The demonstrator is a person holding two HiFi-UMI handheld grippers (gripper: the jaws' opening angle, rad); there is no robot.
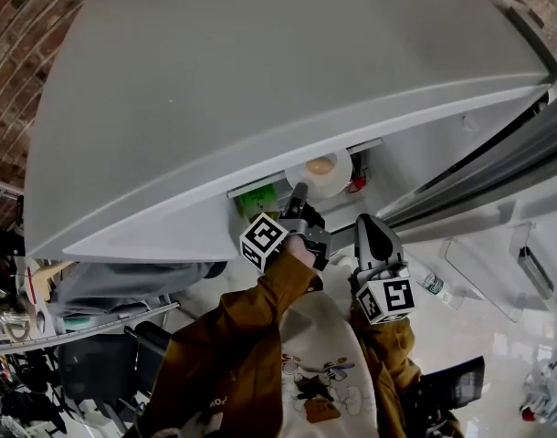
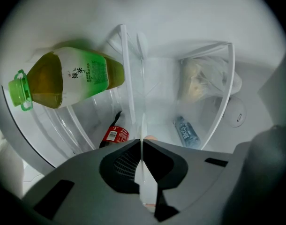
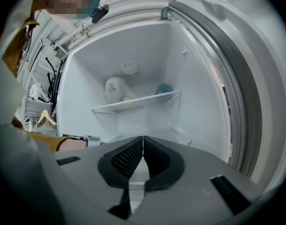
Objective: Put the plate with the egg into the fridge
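Though it shows edge-on, plate (image 2: 146, 186) pinched in left claw (image 2: 141, 142), egg (image 2: 151, 138) mostly hidden, right claw (image 3: 142, 142) closed, empty.

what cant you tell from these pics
- Head view: the fridge top hides its inside; whether the plate rests on anything can't be told.
- Left gripper view: the plate shows edge-on in the left gripper; the egg is a sliver.
- Right gripper view: the teal item on the shelf is too blurred to name.

plate (image 1: 333, 184): white, round, at mouth of open fridge (image 1: 260, 80) | egg (image 1: 320, 165): tan, on plate
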